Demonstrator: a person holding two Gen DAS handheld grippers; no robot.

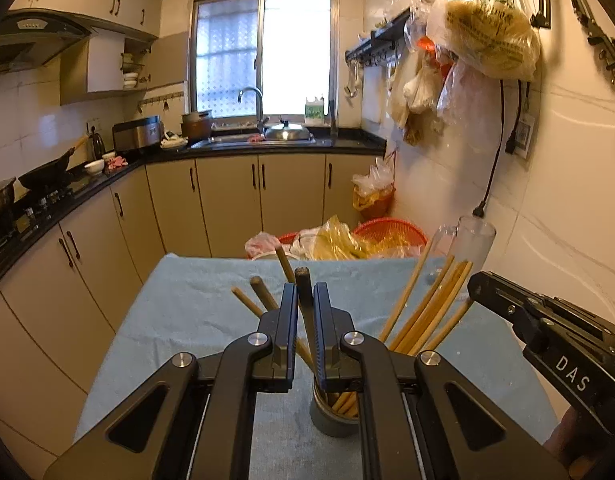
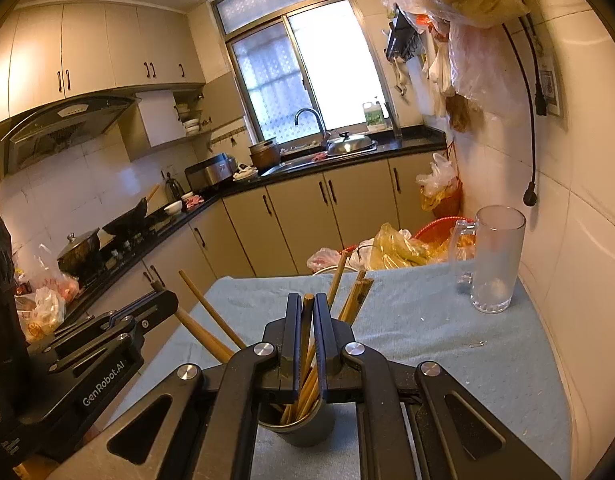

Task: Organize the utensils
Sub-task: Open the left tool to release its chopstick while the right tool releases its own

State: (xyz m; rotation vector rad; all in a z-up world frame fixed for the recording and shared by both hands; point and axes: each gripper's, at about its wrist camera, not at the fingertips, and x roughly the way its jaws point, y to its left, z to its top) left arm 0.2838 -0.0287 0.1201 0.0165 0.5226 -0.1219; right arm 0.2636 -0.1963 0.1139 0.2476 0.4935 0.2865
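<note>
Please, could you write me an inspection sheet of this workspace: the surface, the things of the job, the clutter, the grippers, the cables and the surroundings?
Surface: table under a blue cloth, with small crumbs on it.
Job's things: a grey holder cup full of chopsticks; an empty glass mug upright near the wall.
Clutter: plastic bags and a red basket behind the table.
Grippers: left gripper shut on a dark chopstick; right gripper shut on a brown chopstick. Both chopsticks stand in the cup.
Cables: a black cord with plug hangs on the wall above the mug.
Surroundings: kitchen counter, sink, wok on the stove, window.
</note>
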